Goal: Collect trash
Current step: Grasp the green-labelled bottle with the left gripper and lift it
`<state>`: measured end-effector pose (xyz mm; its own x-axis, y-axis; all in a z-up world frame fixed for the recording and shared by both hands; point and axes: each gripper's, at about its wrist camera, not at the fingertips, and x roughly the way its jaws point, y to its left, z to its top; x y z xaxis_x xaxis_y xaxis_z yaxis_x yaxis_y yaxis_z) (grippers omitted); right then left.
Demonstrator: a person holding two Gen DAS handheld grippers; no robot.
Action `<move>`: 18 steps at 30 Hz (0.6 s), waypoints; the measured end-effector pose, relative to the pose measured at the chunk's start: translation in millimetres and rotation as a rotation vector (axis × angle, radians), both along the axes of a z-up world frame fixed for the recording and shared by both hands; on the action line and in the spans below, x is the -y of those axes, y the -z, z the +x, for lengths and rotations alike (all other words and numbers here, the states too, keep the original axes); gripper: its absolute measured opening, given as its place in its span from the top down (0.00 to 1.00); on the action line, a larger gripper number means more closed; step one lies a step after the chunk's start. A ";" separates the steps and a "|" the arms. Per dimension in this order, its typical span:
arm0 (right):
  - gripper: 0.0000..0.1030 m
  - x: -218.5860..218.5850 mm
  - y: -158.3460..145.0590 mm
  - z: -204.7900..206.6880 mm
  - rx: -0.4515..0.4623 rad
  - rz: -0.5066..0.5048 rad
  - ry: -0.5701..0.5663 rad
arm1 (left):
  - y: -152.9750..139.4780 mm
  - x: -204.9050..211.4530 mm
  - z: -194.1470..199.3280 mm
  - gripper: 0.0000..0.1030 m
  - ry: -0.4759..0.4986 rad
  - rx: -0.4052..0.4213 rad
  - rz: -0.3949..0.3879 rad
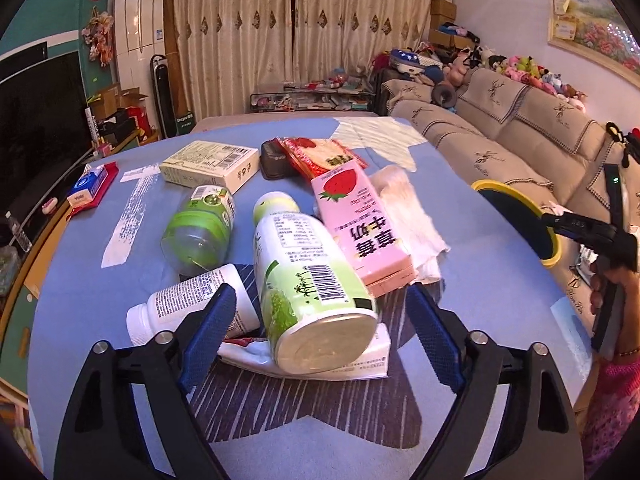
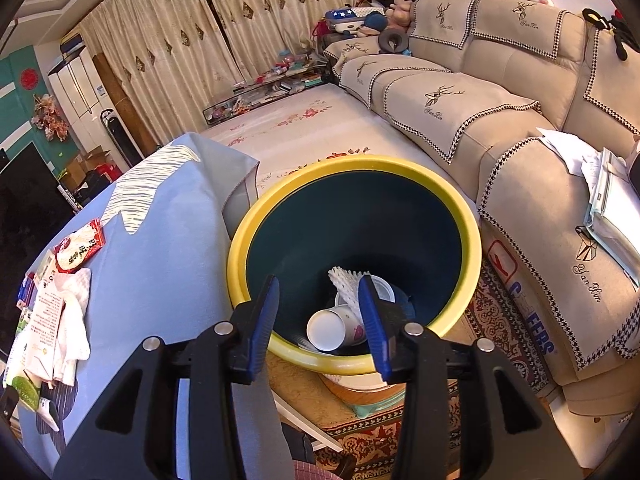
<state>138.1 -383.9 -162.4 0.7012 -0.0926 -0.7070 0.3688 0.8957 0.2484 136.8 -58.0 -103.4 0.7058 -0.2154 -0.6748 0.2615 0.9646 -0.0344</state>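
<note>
My right gripper hung empty and apart over the bin already holding a paper cup, while my left gripper, parted, straddled the green-label bottle among trash at frame center.

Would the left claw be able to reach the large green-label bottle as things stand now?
Probably yes: the left claw is open with the large green-label bottle lying between its fingers, nothing on top, though a small white bottle crowds one finger.
</note>
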 end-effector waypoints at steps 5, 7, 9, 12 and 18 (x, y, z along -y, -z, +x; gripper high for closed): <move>0.61 1.9 1.1 -0.7 0.000 0.004 0.000 | 8.2 0.8 5.9 0.26 -0.018 -0.016 0.017; 0.61 1.0 2.0 -0.8 0.000 0.006 -0.001 | 10.0 2.2 6.5 0.31 -0.017 -0.016 0.020; 0.61 0.6 3.0 -0.7 -0.001 0.011 -0.002 | 11.7 4.7 7.3 0.36 -0.013 -0.016 0.031; 0.61 1.1 4.5 -0.6 -0.001 0.016 -0.005 | 11.1 5.9 7.8 0.40 -0.014 0.000 0.033; 0.61 3.6 4.4 -2.1 0.003 0.019 -0.001 | -7.0 3.2 1.2 0.44 -0.015 0.062 0.050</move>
